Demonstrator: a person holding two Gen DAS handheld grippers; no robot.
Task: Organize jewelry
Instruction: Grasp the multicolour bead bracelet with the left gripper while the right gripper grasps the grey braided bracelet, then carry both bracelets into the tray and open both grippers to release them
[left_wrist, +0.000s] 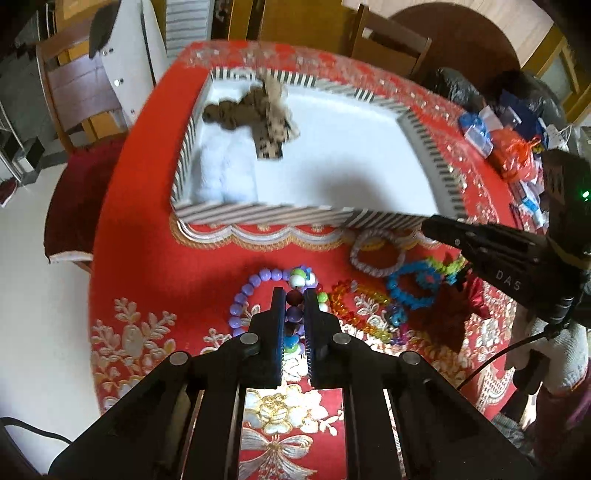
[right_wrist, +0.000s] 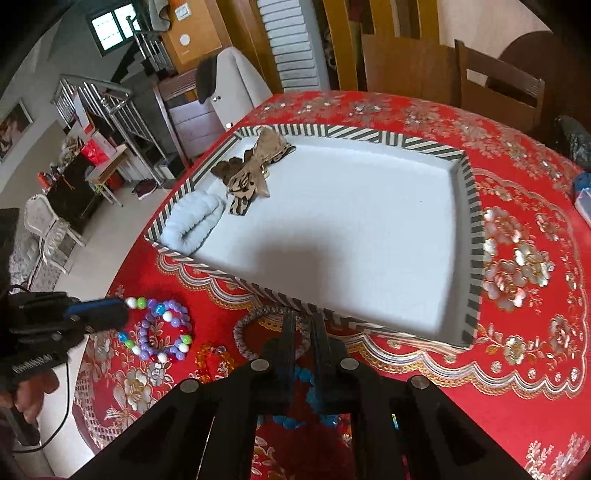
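A striped box (left_wrist: 258, 218) (right_wrist: 476, 236) with a white floor holds a pale blue scrunchie (right_wrist: 192, 221), a leopard bow (right_wrist: 251, 173) and a brown piece. Loose jewelry lies on the red cloth in front of it. My left gripper (left_wrist: 294, 295) is nearly shut around a purple bead necklace (left_wrist: 243, 291) (right_wrist: 162, 332). My right gripper (right_wrist: 303, 321) (left_wrist: 428, 227) is nearly shut, low over a grey woven bracelet (right_wrist: 243, 332) (left_wrist: 373, 266) and a blue bead bracelet (right_wrist: 310, 391) (left_wrist: 410, 288); whether it grips one is hidden. An orange bead bracelet (left_wrist: 354, 306) lies between.
The round table has a red embroidered cloth (right_wrist: 517, 332). Bags and packets (left_wrist: 509, 147) are piled at its right side. Wooden chairs (right_wrist: 498, 81) stand behind the table, and another chair (left_wrist: 74, 92) stands at its left.
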